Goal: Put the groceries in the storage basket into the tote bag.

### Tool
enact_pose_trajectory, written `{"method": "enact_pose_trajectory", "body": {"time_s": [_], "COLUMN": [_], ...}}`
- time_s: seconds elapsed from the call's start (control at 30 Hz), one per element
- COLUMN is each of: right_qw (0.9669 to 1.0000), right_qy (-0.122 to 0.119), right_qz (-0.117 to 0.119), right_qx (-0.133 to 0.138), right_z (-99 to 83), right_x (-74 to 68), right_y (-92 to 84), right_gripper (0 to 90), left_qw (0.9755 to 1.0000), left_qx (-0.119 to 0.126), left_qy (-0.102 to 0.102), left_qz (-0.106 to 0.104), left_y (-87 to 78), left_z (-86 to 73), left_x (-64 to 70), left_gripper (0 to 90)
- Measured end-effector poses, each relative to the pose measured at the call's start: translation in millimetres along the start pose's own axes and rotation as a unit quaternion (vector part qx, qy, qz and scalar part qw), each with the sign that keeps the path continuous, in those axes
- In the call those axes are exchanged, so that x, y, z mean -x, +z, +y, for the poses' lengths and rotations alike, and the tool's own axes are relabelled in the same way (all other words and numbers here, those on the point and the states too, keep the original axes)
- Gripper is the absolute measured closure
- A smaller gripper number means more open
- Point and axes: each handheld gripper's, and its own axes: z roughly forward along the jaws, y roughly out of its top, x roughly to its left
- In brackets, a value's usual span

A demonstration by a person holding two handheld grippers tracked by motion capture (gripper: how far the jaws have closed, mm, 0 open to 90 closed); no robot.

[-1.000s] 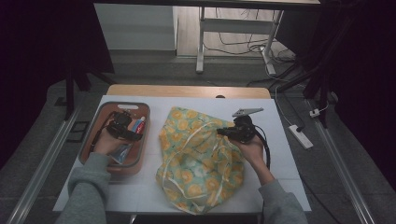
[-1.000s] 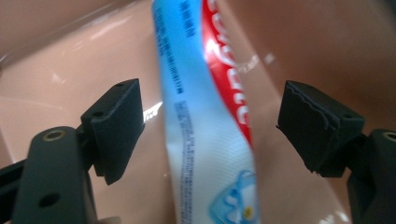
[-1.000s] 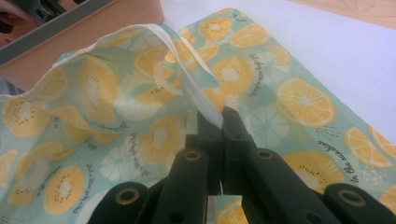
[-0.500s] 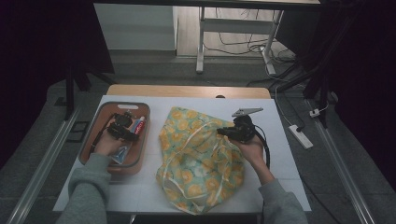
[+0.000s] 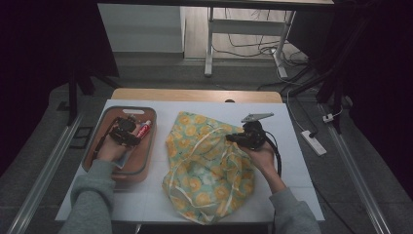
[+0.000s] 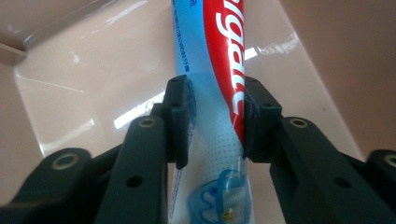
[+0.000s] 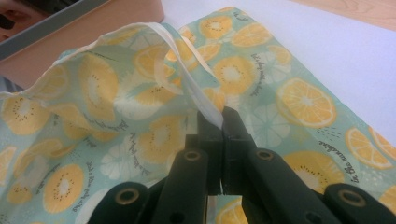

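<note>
Our left gripper (image 6: 212,123) pinches a toothpaste tube (image 6: 215,70) lying in the brown tray (image 5: 148,146); its jaws have just been closing, both pads now pressing the tube's sides. Our right gripper (image 7: 220,122) is clamped tight on the white-trimmed edge of the citrus-print fabric bag (image 5: 204,165), lifting it. Bag and tray lie just beside each other on a white table cover (image 5: 292,161). Beyond are a grey floor, cables and a dark room. Compared with a second ago, neither hand has shifted.

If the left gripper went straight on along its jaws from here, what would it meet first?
Probably the tray: its pink floor and end wall lie just ahead of the left gripper, whose jaws have just been closing on the toothpaste tube.
</note>
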Motion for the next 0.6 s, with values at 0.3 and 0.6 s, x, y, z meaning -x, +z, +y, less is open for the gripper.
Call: {"method": "enact_pose_trajectory", "body": {"time_s": [0.3, 0.6], "right_qw": [1.0, 1.0], "right_qy": [0.003, -0.002], "right_qz": [0.002, 0.001], "right_qx": [0.002, 0.007], "right_z": [-0.8, 1.5], "right_x": [2.3, 1.5], "right_y": [-0.6, -1.1], "right_gripper": [88.7, 88.7], "left_qw": [0.9997, 0.9988], "left_qx": [0.022, 0.039], "left_qy": [0.0, -0.003], "left_qz": [0.012, -0.029], "left_y": [-6.2, -16.1], "left_z": [-3.3, -11.9], "left_x": [-4.8, -17.3], "left_gripper": [76.2, 77.8]}}
